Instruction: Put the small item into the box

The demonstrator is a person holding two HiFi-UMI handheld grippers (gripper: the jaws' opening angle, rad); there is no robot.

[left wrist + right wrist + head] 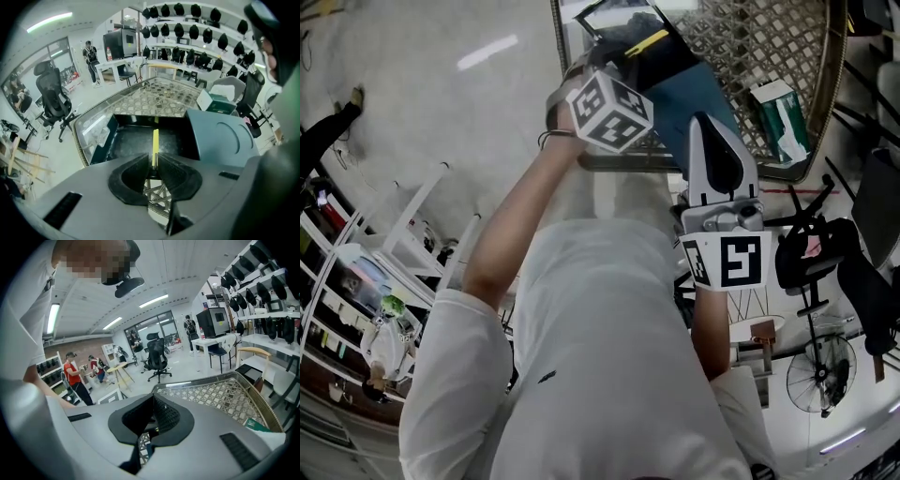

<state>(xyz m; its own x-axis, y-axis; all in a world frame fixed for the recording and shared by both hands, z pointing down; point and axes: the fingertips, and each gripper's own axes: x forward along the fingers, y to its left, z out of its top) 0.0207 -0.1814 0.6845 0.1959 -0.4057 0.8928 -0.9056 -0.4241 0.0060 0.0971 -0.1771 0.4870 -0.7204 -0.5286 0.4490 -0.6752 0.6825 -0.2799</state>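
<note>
the left gripper has its fingers pinched on a thin yellow strip, low in the middle of the frame, just over the open dark box. this looks like the drop-in step. next, i think those fingers must open. the right gripper is closed on nothing.

Yellow strip lower end was buried between left gripper pads. Head view: that gripper blocked most of the box; table was clipped by the top edge.
</note>
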